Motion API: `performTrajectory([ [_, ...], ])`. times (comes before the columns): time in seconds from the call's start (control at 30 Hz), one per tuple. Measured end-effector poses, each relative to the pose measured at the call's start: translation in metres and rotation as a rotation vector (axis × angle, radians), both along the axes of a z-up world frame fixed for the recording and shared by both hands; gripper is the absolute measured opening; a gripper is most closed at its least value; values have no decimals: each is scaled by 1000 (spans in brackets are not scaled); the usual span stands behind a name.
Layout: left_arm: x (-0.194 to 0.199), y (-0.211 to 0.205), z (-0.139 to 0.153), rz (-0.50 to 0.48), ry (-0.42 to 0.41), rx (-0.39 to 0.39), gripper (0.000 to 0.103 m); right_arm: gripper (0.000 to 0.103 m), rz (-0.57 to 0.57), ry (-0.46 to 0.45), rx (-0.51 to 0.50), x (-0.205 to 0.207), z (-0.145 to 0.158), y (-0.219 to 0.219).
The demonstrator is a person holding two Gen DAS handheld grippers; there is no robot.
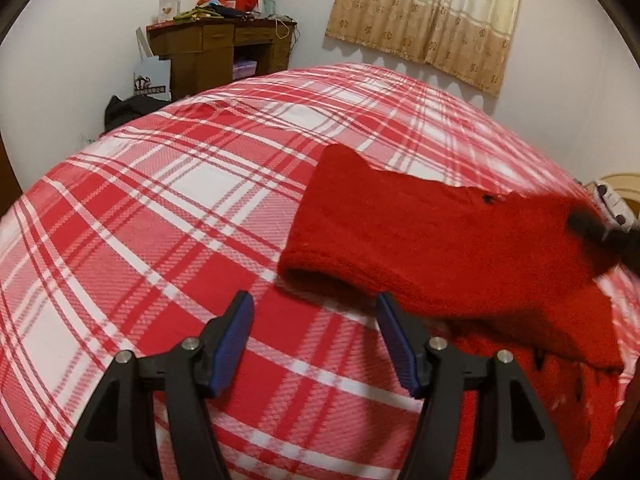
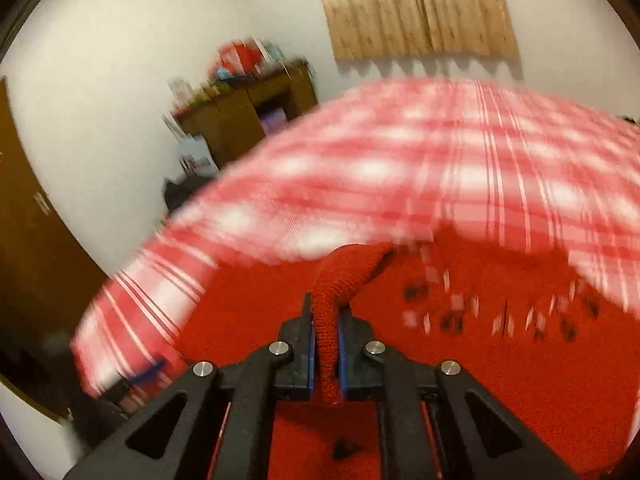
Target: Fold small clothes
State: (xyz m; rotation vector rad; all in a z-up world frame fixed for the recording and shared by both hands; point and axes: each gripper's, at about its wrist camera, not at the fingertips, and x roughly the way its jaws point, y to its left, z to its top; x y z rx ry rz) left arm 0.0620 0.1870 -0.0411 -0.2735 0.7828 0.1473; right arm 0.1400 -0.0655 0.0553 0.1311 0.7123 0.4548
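A small red knitted sweater (image 1: pixel 440 240) with black and white specks lies on the red-and-white plaid bed (image 1: pixel 180 208). In the left wrist view part of it is lifted and folded over toward the left, held at its far right end by the other gripper's dark tip (image 1: pixel 596 228). My left gripper (image 1: pixel 314 320) is open and empty, low over the bed, just in front of the sweater's near edge. In the right wrist view my right gripper (image 2: pixel 326 320) is shut on a bunched strip of the red sweater (image 2: pixel 340 276), above the rest of the garment (image 2: pixel 500 360). That view is blurred.
A brown wooden desk (image 1: pixel 208 48) piled with clutter stands against the far wall, with a white paper bag (image 1: pixel 152 80) and a dark bundle (image 1: pixel 124 110) beside it. A beige curtain (image 1: pixel 428 12) hangs on the wall. A brown door (image 2: pixel 32 220) is at the left.
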Motion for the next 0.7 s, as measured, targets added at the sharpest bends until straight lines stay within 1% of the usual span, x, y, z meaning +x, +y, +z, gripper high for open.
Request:
performTrajectory([
  [0.07, 0, -5, 3, -8, -4, -10, 66, 8, 10, -61, 32, -1, 34, -1],
  [0.17, 2, -17, 8, -30, -15, -2, 66, 8, 11, -133, 63, -1, 73, -5],
  [0.27, 8, -30, 12, -52, -21, -4, 66, 8, 1, -197, 63, -8, 97, -13],
  [0.33, 13, -39, 13, -61, -20, 2, 73, 8, -20, -234, 66, -16, 109, -26],
  [0.37, 17, -44, 11, -56, -20, 15, 76, 8, -37, -249, 66, -20, 113, -34],
  [0.43, 24, -48, 5, -40, 7, 38, 76, 8, -74, -283, 56, -28, 120, -52],
  [0.5, 31, -49, -4, -36, 57, 23, 76, 8, -125, -319, 26, -38, 124, -72],
  [0.53, 31, -48, -5, -34, 60, 23, 76, 8, -145, -326, 14, -39, 123, -83],
  [0.63, 31, -48, -5, -38, 55, 33, 77, 8, -215, -292, -10, -39, 108, -118],
  [0.67, 31, -49, -6, -38, 60, 41, 77, 8, -245, -269, -13, -37, 99, -131],
  [0.7, 31, -50, -6, -39, 62, 51, 77, 8, -277, -226, 0, -34, 85, -149],
])
